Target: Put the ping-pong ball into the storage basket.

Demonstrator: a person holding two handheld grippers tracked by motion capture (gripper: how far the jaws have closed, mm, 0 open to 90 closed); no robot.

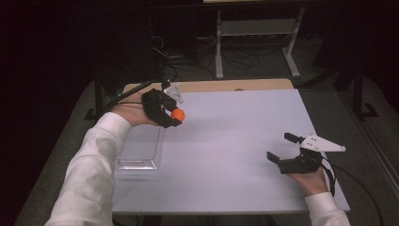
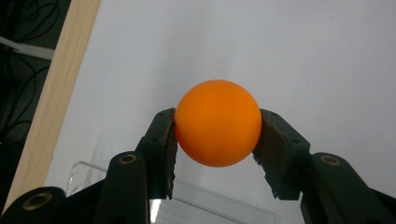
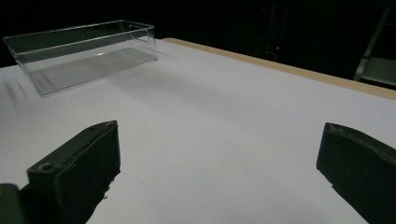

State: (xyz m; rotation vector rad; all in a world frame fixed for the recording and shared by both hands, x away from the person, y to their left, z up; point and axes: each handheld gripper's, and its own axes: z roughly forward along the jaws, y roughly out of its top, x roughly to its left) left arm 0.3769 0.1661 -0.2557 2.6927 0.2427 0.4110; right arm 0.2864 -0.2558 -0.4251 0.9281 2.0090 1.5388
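Observation:
An orange ball [image 1: 178, 114] is held above the white table near its far left, with my left gripper [image 1: 175, 116] shut on it. In the left gripper view the orange ball [image 2: 218, 122] sits squeezed between the two black pads [image 2: 166, 149], and the left gripper [image 2: 218, 140] hangs over the far end of a clear plastic box [image 2: 116, 186]. That clear box [image 1: 139, 149] lies on the table's left side, below and behind the ball. My right gripper [image 1: 282, 147] hovers at the table's near right, open with nothing between its fingers [image 3: 79, 168]. The right gripper view shows the box [image 3: 84, 53], which holds nothing.
The white table top [image 1: 226, 136] has a wooden strip [image 1: 226, 85] along its far edge. Behind it stand a white metal frame [image 1: 256, 42] and tangled cables on a dark floor. A white-sleeved arm [image 1: 89, 174] reaches in from the bottom left.

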